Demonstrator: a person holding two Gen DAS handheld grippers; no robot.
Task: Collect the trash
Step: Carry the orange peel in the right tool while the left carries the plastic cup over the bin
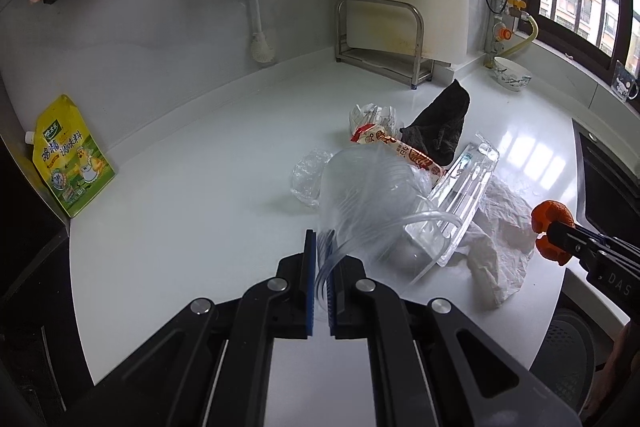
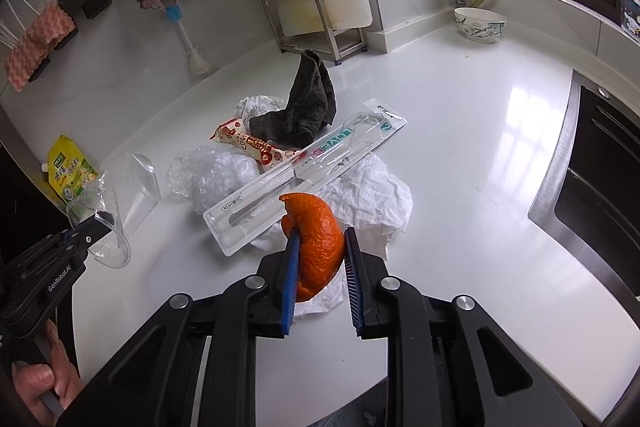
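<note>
Gripping a clear plastic lid (image 1: 372, 203), the left gripper (image 1: 322, 247) has its fingers pinched tight on the rim. At three o'clock, the right gripper (image 2: 320, 259) clamps an orange peel (image 2: 316, 243) above the crumpled white paper (image 2: 368, 199) on the counter (image 2: 480, 187).

A clear plastic cup (image 1: 372, 203), ribbed and crushed out of shape, is lifted off the white counter (image 1: 200, 187), pinched at its rim. A curled piece of orange peel (image 2: 316, 243) is also held up, above a crumpled white paper (image 2: 372, 199). Still lying mid-counter: a long clear toothbrush blister pack (image 2: 304, 167) set diagonally across that paper, a red-and-white snack wrapper (image 2: 256, 147) touching it, a crumpled clear plastic bag (image 2: 212, 175) just beside, and a white crumpled wrapper (image 2: 256, 105) toward the back wall.
</note>
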